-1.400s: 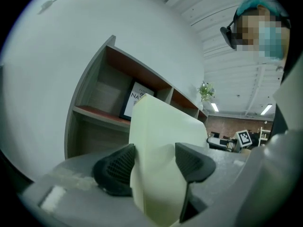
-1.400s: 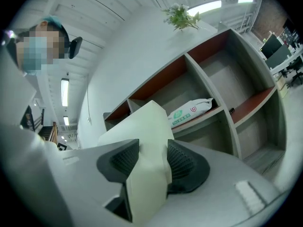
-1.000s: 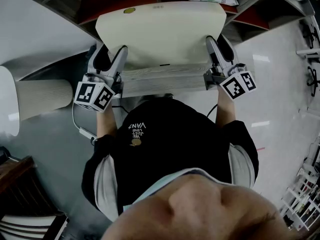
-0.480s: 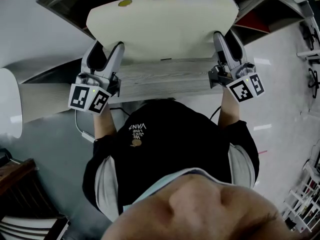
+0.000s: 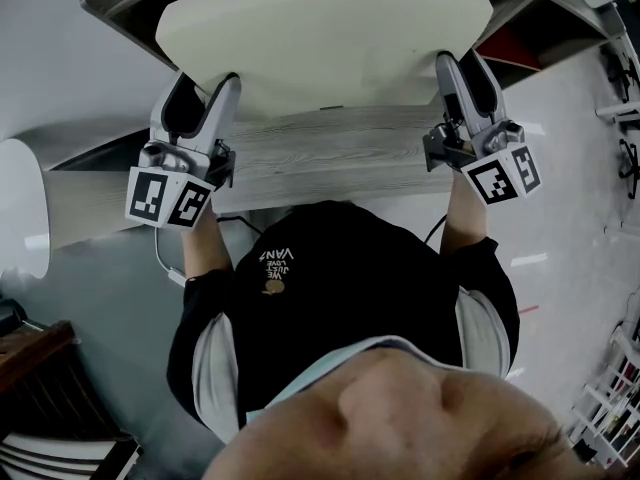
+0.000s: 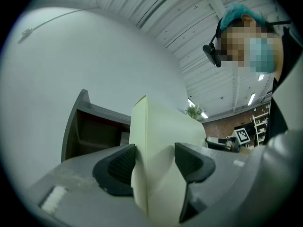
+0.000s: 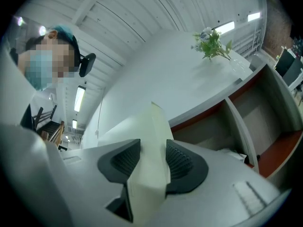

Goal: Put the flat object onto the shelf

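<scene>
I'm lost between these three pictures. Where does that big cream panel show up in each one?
Head view: cream panel fills the top centre.
Left gripper view: lower centre, edge-on, clamped between the dark fingers.
Right gripper view: lower centre, edge-on, clamped between the fingers.
Shared landmark: the shelf unit, at the top in the head view, left, right.

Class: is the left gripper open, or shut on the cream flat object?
Shut: the left gripper's fingers press both faces of the flat object.
</scene>
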A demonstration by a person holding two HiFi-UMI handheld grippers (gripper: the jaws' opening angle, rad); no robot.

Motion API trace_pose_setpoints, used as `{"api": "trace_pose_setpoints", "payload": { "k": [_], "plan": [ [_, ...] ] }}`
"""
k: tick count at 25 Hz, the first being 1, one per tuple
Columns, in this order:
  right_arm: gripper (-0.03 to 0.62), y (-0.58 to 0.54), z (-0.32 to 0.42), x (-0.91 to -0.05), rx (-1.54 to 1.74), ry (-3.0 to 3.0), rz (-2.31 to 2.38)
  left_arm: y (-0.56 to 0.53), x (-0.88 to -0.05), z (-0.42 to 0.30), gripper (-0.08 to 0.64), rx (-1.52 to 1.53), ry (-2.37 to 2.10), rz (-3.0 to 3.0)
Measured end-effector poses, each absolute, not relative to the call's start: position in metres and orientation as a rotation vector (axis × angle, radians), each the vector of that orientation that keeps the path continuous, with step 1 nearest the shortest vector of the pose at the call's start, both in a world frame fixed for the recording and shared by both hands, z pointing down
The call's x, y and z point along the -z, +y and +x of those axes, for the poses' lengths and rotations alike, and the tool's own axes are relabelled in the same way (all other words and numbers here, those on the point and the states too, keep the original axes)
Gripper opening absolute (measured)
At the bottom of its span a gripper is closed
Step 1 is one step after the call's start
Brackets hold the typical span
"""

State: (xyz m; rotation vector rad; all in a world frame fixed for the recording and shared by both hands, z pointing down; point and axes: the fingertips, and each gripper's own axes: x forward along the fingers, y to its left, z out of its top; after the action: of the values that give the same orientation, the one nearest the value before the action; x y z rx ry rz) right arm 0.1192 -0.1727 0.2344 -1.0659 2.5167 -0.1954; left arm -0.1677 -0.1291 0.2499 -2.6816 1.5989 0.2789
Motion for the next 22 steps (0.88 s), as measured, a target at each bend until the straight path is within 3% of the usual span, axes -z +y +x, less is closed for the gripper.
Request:
{"api": "trace_pose_setpoints", "payload": {
  "k": [22],
  "plan": [
    [0.156, -0.15, 0.1, -0.151, -0.043, 2.459, -0.97, -0.114, -0.168, -0.189, 0.261, -0.339, 1.478, -2.558]
  ]
}}
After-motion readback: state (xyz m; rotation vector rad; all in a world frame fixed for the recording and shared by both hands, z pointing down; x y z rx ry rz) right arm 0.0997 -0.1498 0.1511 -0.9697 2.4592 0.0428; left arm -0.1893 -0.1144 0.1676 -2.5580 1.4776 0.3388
